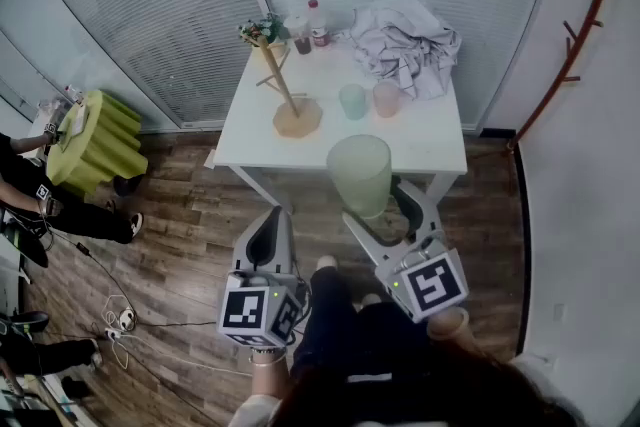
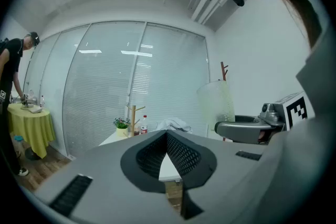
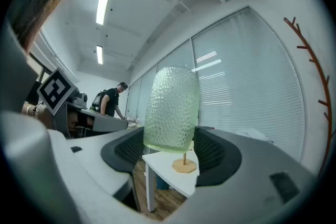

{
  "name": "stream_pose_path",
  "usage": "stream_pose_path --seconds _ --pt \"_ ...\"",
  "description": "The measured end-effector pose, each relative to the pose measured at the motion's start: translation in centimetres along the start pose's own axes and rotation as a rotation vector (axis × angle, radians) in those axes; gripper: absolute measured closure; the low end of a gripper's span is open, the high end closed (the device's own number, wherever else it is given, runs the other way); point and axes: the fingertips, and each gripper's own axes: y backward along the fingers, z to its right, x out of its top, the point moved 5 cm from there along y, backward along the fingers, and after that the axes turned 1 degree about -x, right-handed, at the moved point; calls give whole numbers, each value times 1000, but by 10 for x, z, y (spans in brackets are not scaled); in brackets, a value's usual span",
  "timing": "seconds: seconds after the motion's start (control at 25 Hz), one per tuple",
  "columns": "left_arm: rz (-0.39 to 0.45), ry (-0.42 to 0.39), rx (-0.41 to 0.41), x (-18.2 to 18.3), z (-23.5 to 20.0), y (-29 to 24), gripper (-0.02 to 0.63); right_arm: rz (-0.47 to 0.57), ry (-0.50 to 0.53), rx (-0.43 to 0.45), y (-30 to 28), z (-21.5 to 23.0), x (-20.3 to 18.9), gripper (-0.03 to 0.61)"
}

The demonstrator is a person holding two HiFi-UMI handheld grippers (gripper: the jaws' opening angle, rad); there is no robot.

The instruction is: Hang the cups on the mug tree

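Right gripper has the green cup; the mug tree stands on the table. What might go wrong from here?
The right gripper pinches the green cup only near its lower end, so it may tilt or slip. The mug tree is slender, with bottles close behind and a teal cup and pink cup near its base; a clumsy push could topple them.

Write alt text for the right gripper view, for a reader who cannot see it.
The right gripper holds a pale green textured cup between its jaws. Behind it is a white table bearing the base of the wooden mug tree.
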Motion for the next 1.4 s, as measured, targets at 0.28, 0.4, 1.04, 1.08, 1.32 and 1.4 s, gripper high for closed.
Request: stream_pose_path --seconds 0.28,0.4,1.04,1.08,1.32,1.4 --pt "6 2 -40 9 -13 -24 614 1 -44 14 -28 10 2 279" --pt "4 -5 -61 11 -17 -36 614 7 -58 30 -39 14 1 279" --pt "31 -22 -125 31 -85 -92 614 3 -41 -48 -117 37 4 284" --pt "33 -26 -130 32 -90 -94 613 2 -45 -61 -122 38 5 284" --pt "17 -19 -163 37 -122 -109 614 -23 -30 -113 -149 41 8 284" --pt "17 -28 -179 38 -134 -114 614 -32 -24 -134 -158 40 9 284"
